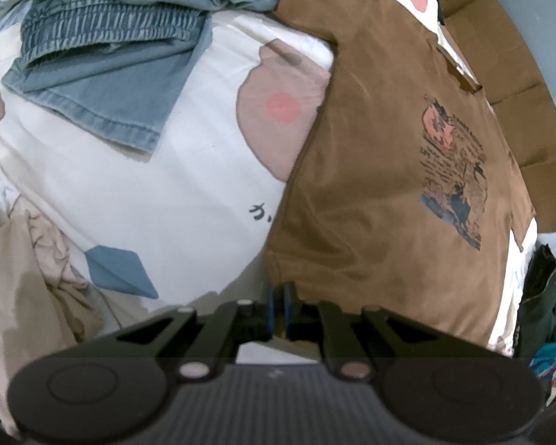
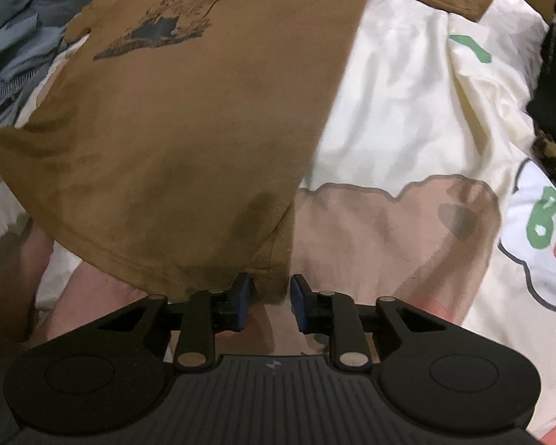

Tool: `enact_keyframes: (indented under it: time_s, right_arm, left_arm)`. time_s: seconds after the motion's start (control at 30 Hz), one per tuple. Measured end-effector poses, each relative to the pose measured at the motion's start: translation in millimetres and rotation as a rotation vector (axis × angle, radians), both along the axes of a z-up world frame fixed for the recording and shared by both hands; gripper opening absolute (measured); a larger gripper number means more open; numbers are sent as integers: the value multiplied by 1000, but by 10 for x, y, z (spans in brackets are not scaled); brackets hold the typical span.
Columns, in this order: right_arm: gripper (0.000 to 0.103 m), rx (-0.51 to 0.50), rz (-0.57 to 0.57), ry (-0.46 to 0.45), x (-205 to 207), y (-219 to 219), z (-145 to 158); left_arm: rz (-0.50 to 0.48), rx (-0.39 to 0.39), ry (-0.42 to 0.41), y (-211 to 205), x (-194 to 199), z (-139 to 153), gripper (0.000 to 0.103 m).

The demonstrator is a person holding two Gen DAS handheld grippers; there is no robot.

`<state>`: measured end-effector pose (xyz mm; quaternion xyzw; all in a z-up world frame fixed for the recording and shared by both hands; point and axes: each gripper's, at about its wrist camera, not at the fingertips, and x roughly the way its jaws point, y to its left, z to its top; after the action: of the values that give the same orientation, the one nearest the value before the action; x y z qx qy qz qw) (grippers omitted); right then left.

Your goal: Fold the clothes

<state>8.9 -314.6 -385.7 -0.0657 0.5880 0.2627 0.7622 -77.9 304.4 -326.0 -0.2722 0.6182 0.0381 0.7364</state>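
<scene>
Two corners: both near hem corners of the brown T-shirt (image 1: 381, 170) lie right at the fingers, one per gripper.
Left gripper (image 1: 277, 309): blue pads pressed together at the left hem corner; most likely pinching the hem edge, though the cloth between the pads is hard to see.
Right gripper (image 2: 270, 302): parted, with the right hem corner hanging into the gap; not yet clamped on it.
Long axis: from the near hem away to the far collar, so any fold of the hem goes forward, away from the fingers.
Nearer hand: none clearly; each equally close to its own corner.
Shirt position: spread flat, print (image 1: 454, 170) facing up, on the cartoon bedsheet (image 1: 174, 185).
Shirt look: thin, soft, a few shallow wrinkles near the hem.
Left of shirt: denim garment (image 1: 103, 59), bunched, far side.
Stage: fits either the start of a fold or smoothing after laying out.
</scene>
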Motion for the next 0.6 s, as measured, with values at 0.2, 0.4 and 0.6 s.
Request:
enact_keyframes:
  time_s: [0.2, 0.4, 0.6]
  right_arm:
    - [4, 37, -64, 6, 34, -103, 232]
    - [3, 89, -155, 9, 67, -271, 556]
    - [2, 142, -246, 13, 101, -438, 880]
  left_arm:
    - [-3, -4, -5, 5, -11, 14, 5]
    - [-10, -19, -32, 14, -50, 136, 5]
    - [-18, -34, -75, 31, -74, 328, 5]
